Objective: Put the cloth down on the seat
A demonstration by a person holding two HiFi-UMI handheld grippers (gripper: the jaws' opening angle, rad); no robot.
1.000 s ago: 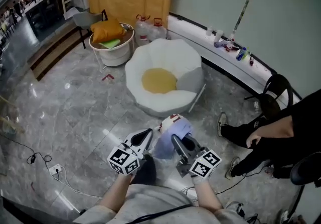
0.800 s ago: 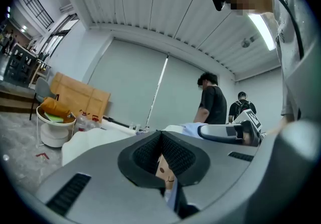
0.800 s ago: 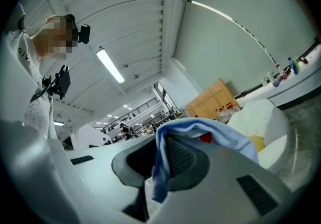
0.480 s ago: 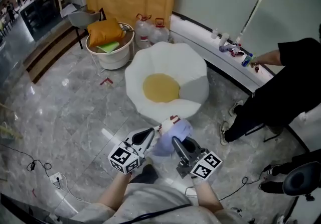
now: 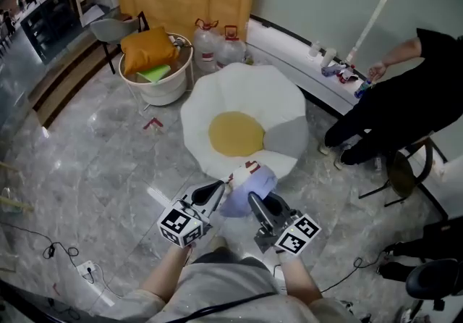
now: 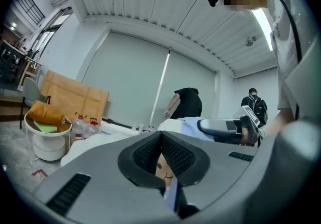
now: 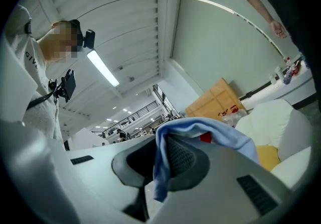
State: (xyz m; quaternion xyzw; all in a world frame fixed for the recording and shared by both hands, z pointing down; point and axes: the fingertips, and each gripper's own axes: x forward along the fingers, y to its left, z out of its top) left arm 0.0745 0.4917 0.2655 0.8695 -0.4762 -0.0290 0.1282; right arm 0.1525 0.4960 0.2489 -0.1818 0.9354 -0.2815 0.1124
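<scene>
Jaws nearly closed on both; left gripper and right gripper each pinched edge of pale blue fabric cloth, bunched between them over grey marble floor. White flower-shaped cushion seat, yellow centre, lay straight ahead, just beyond jaws; both hands equally near.

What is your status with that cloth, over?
Left gripper and right gripper both shut on cloth. Cloth held at near edge of seat, not yet down. Person in black stands off right, not in the way.
</scene>
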